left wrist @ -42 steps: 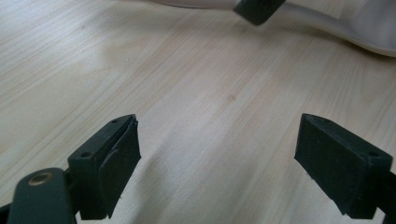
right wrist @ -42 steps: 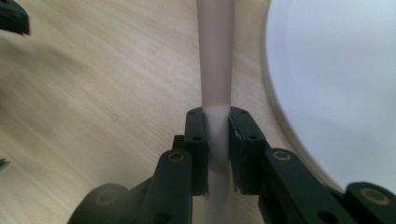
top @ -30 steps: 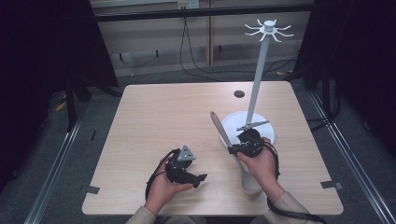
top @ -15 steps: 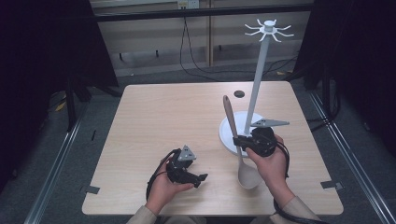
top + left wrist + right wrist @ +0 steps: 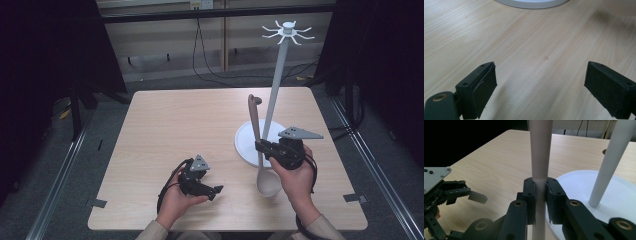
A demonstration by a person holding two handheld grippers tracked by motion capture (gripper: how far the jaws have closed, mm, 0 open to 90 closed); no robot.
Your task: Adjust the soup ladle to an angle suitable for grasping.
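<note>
A beige spoon stands nearly upright above the table, bowl down and handle tip up. My right gripper is shut on its handle, the pads pressing it from both sides. Just behind the spoon rises a white rack: a round base, a tall pole and hooks at the top. My left gripper rests low on the table near the front edge, its jaws wide open over bare wood with nothing between them.
The wooden table has open room across its left and back. A small dark hole sits in the top near the rack. Black frames and cables stand beyond the far edge. The left gripper lies to the left in the right gripper view.
My right gripper has lifted the spoon and turned it from a slant toward the left to nearly upright, moving closer to the rack's pole. The left gripper has stayed put.
</note>
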